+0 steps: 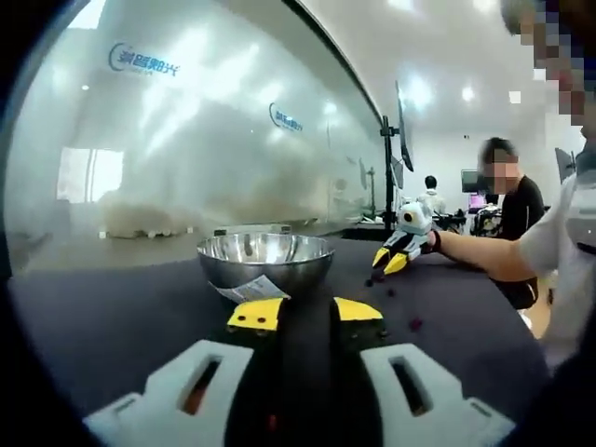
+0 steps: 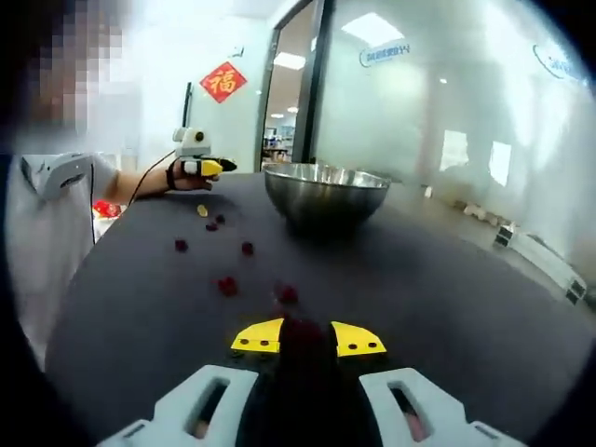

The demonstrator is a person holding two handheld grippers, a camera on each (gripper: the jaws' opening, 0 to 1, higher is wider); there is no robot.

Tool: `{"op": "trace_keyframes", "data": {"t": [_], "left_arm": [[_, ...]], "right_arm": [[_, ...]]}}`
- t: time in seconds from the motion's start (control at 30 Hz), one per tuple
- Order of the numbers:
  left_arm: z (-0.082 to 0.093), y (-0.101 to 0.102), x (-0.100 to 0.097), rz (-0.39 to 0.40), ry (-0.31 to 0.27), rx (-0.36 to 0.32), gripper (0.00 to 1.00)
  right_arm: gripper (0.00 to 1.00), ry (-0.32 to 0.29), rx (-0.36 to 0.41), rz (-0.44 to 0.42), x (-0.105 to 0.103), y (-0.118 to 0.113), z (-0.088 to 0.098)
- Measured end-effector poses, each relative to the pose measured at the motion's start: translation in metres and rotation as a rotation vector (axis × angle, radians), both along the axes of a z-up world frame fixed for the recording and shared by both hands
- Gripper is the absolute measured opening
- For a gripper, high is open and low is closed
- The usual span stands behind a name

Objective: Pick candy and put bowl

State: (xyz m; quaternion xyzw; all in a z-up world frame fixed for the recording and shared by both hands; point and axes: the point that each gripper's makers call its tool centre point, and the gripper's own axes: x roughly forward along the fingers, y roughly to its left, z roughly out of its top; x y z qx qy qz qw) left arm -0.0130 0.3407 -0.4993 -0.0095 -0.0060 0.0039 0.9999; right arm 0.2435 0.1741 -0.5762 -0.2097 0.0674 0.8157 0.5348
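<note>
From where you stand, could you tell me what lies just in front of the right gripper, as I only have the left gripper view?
Observer: A red candy lies on the table just ahead of the right gripper, with a second red candy beside it.
Operator: Thank you. Is that gripper holding anything?
Observer: A dark red lump sits between its fingers; I cannot tell whether it is gripped.
Operator: Is there candy of any other colour?
Observer: Yes, one yellow candy lies near the left gripper, apart from the bowl.
</note>
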Motion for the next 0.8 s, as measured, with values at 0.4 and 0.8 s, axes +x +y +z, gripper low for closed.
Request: {"op": "trace_keyframes", "data": {"t": [0.4, 0.8], "left_arm": [[0.007, -0.011, 0.000, -0.032, -0.015, 0.011, 0.13], [0.003, -0.015, 0.002, -0.044, 0.002, 0.011, 0.13]], "right_arm": [[0.13, 0.053, -0.001, 0.005, 0.000, 0.013, -0.008], [0.05, 0.021, 0.032, 0.056, -0.013, 0.020, -0.008]]}}
